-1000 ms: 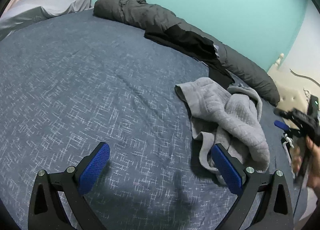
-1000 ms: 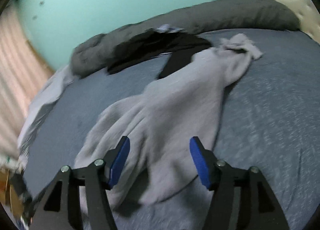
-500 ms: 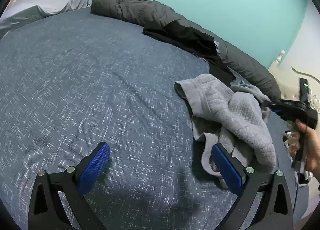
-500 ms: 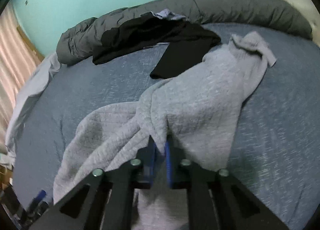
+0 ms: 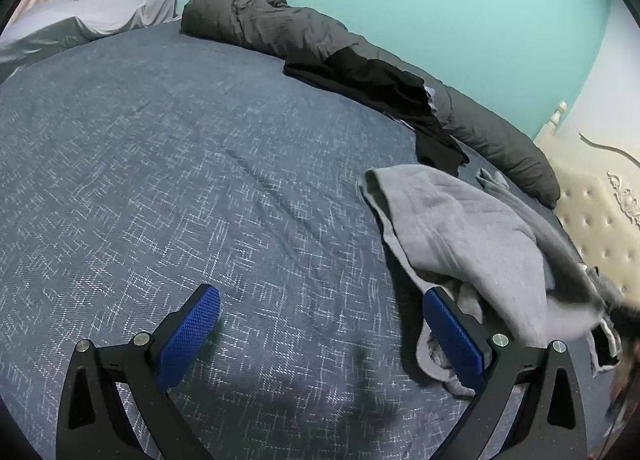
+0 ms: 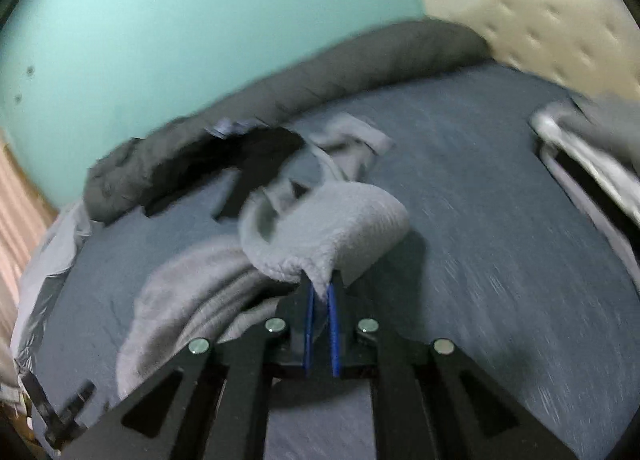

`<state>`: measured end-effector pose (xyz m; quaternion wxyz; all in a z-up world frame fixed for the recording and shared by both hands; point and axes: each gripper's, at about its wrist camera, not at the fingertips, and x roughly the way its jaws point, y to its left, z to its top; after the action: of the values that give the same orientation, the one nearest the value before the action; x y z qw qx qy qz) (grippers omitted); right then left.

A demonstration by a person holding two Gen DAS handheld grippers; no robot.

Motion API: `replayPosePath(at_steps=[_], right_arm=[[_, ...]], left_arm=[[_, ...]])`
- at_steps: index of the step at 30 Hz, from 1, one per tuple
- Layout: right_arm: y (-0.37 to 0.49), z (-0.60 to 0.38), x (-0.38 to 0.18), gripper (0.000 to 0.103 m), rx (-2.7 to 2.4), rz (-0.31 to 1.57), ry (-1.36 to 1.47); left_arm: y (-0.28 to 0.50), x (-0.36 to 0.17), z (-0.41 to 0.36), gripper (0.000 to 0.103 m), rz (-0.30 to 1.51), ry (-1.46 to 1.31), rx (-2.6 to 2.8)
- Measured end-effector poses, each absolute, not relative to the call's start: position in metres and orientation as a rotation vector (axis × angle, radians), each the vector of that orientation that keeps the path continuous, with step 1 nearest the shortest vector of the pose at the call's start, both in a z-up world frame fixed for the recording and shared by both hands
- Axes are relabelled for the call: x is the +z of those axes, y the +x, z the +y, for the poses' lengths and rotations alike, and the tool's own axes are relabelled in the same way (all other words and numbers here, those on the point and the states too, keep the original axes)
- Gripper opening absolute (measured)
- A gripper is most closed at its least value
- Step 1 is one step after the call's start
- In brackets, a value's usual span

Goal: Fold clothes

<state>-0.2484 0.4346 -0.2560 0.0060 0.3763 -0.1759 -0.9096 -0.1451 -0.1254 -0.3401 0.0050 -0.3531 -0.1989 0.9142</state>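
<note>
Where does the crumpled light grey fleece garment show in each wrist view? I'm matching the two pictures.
Left wrist view: the crumpled light grey fleece garment lies right of centre on the blue bedspread, beside the open left tool.
Right wrist view: it sits at centre, a fold pinched in the shut right tool.
Shared landmark: the long dark grey rolled duvet along the teal wall.

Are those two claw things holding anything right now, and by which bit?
The right gripper pinches the grey garment by a bunched fold at its near edge. The left gripper holds nothing; its jaws stand wide open.
</note>
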Motion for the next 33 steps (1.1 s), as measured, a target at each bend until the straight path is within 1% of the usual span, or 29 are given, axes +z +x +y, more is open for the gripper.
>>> replayPosePath(at_steps=[3,4,6,9,12,14,15,16,17,20,23,33], right_arm=[[-0.234,0.442,-0.300,0.006,-2.743,-0.581,1.395],[-0.232,0.441,-0.308,0.006,-2.722,-0.575,1.433],[-0.230,0.437,-0.316,0.010,-2.721,-0.526,1.468],[-0.234,0.433,-0.303,0.011,-2.778,-0.503,1.395],[-0.243,0.430,-0.277,0.015,-2.873,-0.436,1.291],[-0.254,0.430,-0.266,0.027,-2.895,-0.432,1.244],[-0.259,0.431,-0.262,0.031,-2.897,-0.439,1.224],[-0.266,0.429,-0.259,0.037,-2.893,-0.442,1.211],[-0.275,0.425,-0.256,0.041,-2.878,-0.440,1.204],[-0.299,0.414,-0.259,0.045,-2.795,-0.426,1.211],[-0.326,0.394,-0.264,0.047,-2.736,-0.386,1.252],[-0.389,0.348,-0.287,0.047,-2.647,-0.250,1.339]], left_arm=[[-0.145,-0.340,-0.124,0.103,-0.609,-1.109,2.865],[-0.145,-0.341,-0.124,0.103,-0.606,-1.110,2.866],[-0.146,-0.342,-0.124,0.103,-0.611,-1.115,2.864],[-0.148,-0.343,-0.124,0.103,-0.611,-1.121,2.857],[-0.152,-0.343,-0.120,0.103,-0.597,-1.126,2.851],[-0.154,-0.343,-0.119,0.103,-0.591,-1.127,2.848],[-0.154,-0.344,-0.118,0.103,-0.587,-1.127,2.849],[-0.154,-0.344,-0.118,0.103,-0.582,-1.126,2.850],[-0.155,-0.344,-0.118,0.103,-0.579,-1.126,2.852],[-0.156,-0.345,-0.118,0.103,-0.574,-1.131,2.855],[-0.157,-0.346,-0.118,0.103,-0.567,-1.135,2.858],[-0.163,-0.348,-0.117,0.103,-0.558,-1.142,2.857]])
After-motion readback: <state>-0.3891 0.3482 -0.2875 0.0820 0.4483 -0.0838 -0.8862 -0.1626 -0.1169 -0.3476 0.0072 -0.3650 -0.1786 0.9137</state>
